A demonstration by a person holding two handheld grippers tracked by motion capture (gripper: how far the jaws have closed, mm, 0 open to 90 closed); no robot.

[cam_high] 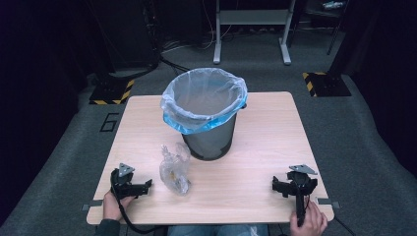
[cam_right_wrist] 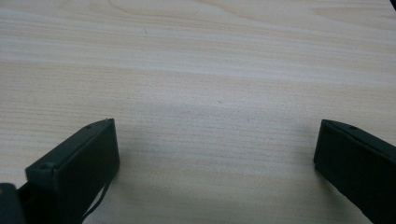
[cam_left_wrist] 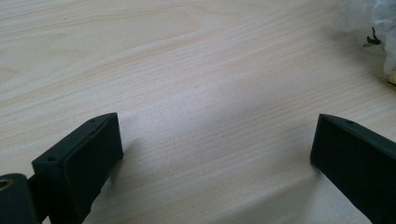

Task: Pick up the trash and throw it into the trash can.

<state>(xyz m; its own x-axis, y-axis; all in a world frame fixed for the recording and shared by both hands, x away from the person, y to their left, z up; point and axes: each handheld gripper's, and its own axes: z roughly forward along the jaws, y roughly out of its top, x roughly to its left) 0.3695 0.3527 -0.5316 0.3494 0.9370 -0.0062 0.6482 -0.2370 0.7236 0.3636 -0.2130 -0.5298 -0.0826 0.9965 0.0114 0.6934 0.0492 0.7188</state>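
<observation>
At the tabletop's (cam_high: 255, 147) near left corner the left gripper (cam_high: 143, 186) lies low on the wood, its jaws pointing toward the right edge. The person's left hand (cam_high: 114, 204) grips it from behind at the near edge, and the forearm is cut off by the bottom of the high view, with a dark sleeve just showing. In the left gripper view its two black jaws stand wide apart with bare wood between them; nothing is held.

Just to the right of that gripper, in the near half of the tabletop, lies a crumpled clear plastic bag (cam_high: 175, 169). Something yellowish sits inside it, too small and blurred to make out. In the left gripper view the bag's edge is cut off at the upper right corner.

Behind the bag, toward the middle of the far edge, stands a dark bin (cam_high: 210, 140) lined with a pale blue bag (cam_high: 203, 105) folded over its rim; the bin's inside is hazy through the liner.

At the near right corner the right gripper (cam_high: 278, 186) rests low on the wood, jaws pointing toward the left edge. The right hand (cam_high: 309, 221) holds its handle beyond the near edge, partly cut off. In the right gripper view the jaws stand wide apart over bare wood.
</observation>
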